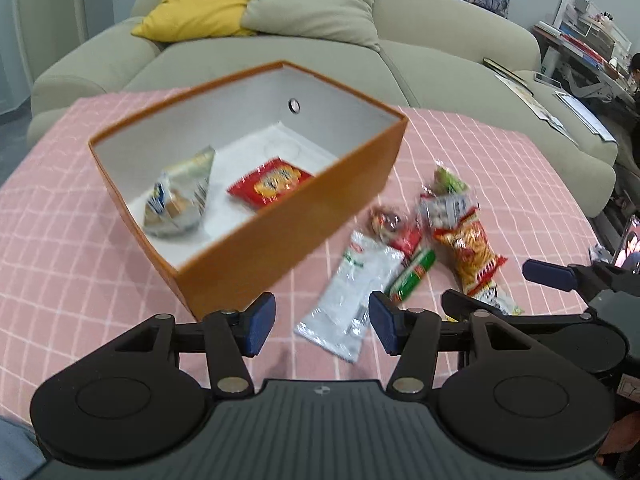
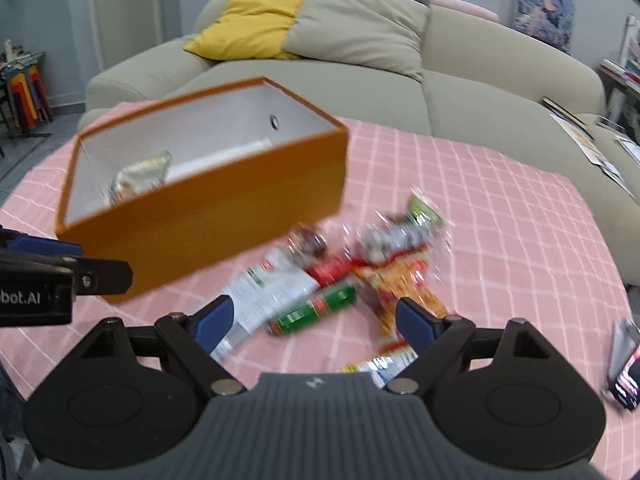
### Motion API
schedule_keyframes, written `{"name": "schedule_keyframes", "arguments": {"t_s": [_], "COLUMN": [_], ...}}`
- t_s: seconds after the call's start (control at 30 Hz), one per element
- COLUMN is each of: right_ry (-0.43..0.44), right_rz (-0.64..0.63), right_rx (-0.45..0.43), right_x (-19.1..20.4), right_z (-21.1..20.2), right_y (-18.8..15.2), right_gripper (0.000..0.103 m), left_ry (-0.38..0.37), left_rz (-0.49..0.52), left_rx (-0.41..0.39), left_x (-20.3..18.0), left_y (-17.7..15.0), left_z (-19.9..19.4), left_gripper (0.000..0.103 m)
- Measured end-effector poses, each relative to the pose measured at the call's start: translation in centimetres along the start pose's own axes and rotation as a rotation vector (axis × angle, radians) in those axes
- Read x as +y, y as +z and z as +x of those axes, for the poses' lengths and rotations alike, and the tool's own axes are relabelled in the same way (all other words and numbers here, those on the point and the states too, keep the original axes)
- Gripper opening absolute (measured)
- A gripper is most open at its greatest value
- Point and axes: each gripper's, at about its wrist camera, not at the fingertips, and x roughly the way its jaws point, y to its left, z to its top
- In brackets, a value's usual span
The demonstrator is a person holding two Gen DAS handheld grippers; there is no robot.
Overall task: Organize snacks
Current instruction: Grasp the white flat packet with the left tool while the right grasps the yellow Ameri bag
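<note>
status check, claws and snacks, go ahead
Left claw open, empty. Right claw open, empty. Two packets in orange box; snack pile beside it on the cloth. Nothing blocking.

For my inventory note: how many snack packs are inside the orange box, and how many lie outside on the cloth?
Inside the orange box: 2, a silver bag and a red packet
Outside on the pink cloth: about 6; the pile overlaps
Total: about 8

The box (image 1: 288, 232) is orange outside, white inside. The cloth (image 1: 80, 200) is pink with a white grid. One cushion (image 1: 200, 4) is yellow, the sofa (image 1: 440, 52) pale grey-green, one packet (image 1: 270, 182) red.
</note>
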Motion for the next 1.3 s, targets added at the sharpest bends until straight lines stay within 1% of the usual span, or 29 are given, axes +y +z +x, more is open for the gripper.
{"name": "schedule_keyframes", "arguments": {"t_s": [0.17, 0.37, 0.47, 0.53, 0.63, 0.67, 0.7, 0.77, 0.87, 0.93, 0.97, 1.1, 1.2, 1.3], "right_ry": [-0.030, -0.045, -0.046, -0.063, -0.084, -0.094, -0.102, -0.111, -0.094, -0.088, -0.077, -0.043, -0.006, 0.017], "right_rz": [0.001, -0.035, -0.051, -0.064, -0.084, -0.093, -0.104, -0.119, -0.144, -0.149, -0.140, -0.102, -0.054, -0.015], "right_rx": [0.003, 0.020, 0.027, 0.034, 0.058, 0.067, 0.076, 0.099, 0.143, 0.168, 0.168, 0.182, 0.202, 0.213], "right_x": [-1.1, -1.3, -1.1, -1.2, -1.8, -2.1, -2.4, -3.0, -3.7, -4.2, -4.5, -5.4, -6.2, -6.9], "right_z": [-0.1, 1.0, 1.5, 2.0, 3.1, 3.6, 4.0, 5.0, 6.3, 7.2, 7.4, 8.1, 8.5, 8.5], "right_y": [-2.5, -4.7, -5.1, -5.2, -5.2, -5.2, -5.2, -5.0, -4.9, -4.9, -4.8, -4.3, -4.1, -4.2], "right_gripper": [0.085, 0.085, 0.085, 0.085, 0.085, 0.085, 0.088, 0.090, 0.093, 0.093, 0.096, 0.098, 0.098, 0.098], "left_ry": [-0.009, -0.024, -0.026, -0.020, -0.022, -0.019, -0.017, -0.010, -0.001, -0.004, -0.005, 0.001, 0.002, -0.015], "left_rz": [-0.009, 0.025, 0.039, 0.052, 0.099, 0.117, 0.134, 0.157, 0.175, 0.182, 0.185, 0.195, 0.189, 0.180], "left_rx": [-0.004, 0.027, 0.050, 0.063, 0.081, 0.082, 0.083, 0.088, 0.101, 0.105, 0.109, 0.132, 0.149, 0.161], "left_x": [0.0, -0.4, -0.5, -0.7, -1.3, -1.5, -1.8, -2.1, -2.4, -2.5, -2.5, -2.7, -2.7, -2.8], "left_y": [-1.7, -2.8, -3.1, -3.0, -2.8, -2.6, -2.4, -2.1, -1.4, -1.1, -0.9, -0.3, -0.1, 0.1], "left_z": [0.7, 2.3, 3.3, 4.0, 5.3, 5.7, 6.1, 7.1, 8.4, 9.3, 9.7, 11.2, 12.0, 12.5], "left_gripper": [0.064, 0.065, 0.065, 0.065, 0.069, 0.070, 0.072, 0.074, 0.075, 0.077, 0.079, 0.080, 0.080, 0.080]}}
